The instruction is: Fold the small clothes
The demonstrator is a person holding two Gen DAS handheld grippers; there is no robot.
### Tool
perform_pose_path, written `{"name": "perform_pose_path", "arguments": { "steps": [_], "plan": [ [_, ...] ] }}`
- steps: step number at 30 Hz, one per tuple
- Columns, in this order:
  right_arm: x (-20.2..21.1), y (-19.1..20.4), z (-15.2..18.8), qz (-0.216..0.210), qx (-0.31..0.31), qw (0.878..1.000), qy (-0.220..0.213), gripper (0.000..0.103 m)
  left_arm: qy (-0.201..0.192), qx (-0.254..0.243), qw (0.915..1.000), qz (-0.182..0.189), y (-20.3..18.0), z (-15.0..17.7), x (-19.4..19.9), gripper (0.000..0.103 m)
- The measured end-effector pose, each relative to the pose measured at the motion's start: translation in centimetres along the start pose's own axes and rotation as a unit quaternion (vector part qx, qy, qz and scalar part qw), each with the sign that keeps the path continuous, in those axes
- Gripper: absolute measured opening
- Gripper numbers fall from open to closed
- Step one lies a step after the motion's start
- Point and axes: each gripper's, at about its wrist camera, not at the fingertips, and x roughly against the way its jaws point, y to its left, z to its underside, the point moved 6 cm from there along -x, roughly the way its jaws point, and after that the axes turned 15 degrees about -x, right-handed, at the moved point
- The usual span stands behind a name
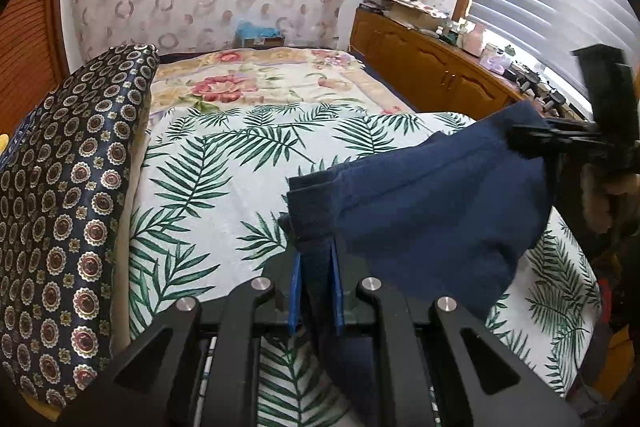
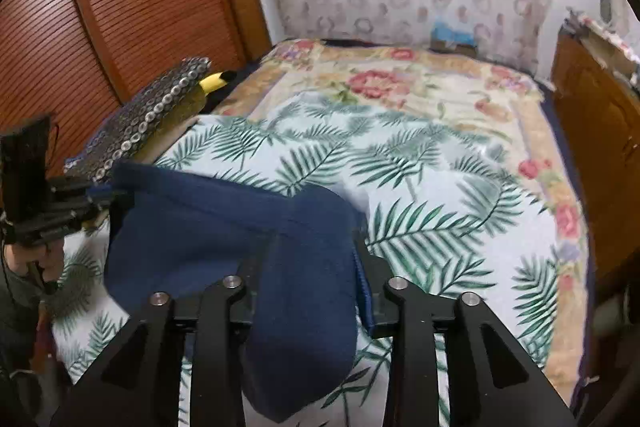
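Observation:
A navy blue garment (image 1: 432,207) hangs in the air above the palm-leaf sheet (image 1: 208,179), stretched between both grippers. My left gripper (image 1: 316,251) is shut on one folded edge of it, with fabric trailing down between the blue pads. In the right wrist view the garment (image 2: 192,227) lies across the gap of my right gripper (image 2: 316,243) and drapes over its left finger. Those jaws stand apart, and the blue right pad (image 2: 364,291) shows beside the cloth. The left gripper (image 2: 100,195) holds the cloth's far corner. The right gripper (image 1: 516,143) appears at the garment's upper right corner.
A floral blanket (image 1: 240,83) covers the far half of the bed. A dark patterned pillow (image 1: 60,207) lies along the left side with a yellow plush piece (image 2: 216,81) behind it. A wooden cabinet (image 1: 420,67) with clutter runs along the right, a slatted wardrobe (image 2: 120,7) along the left.

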Motion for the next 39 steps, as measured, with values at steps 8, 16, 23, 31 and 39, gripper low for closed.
{"name": "perform_pose_path", "arguments": {
  "steps": [8,16,23,31,39],
  "plan": [
    [5.7,-1.6,1.8,0.081,0.019,0.995,-0.055,0.055,0.013,0.004,0.9999,-0.004,0.3,1.1,-1.7,0.011],
    [5.4,-1.5,6.2,0.058,0.004,0.998,-0.011,0.056,0.017,0.008,0.9998,-0.002,0.5,1.7,-2.1,0.011],
    [0.8,0.1,10.4,0.045,0.020,0.998,0.050,0.052,0.022,0.009,0.9997,-0.003,0.6,1.8,-2.6,0.011],
    [0.5,1.1,10.5,0.044,0.075,0.995,0.041,0.002,0.025,0.004,0.9996,-0.011,0.9,1.8,-3.1,0.011],
    [3.8,-2.1,8.3,0.106,0.091,0.990,0.016,0.000,0.024,0.004,0.9997,-0.009,1.2,2.1,-3.4,0.012]
  ]
}}
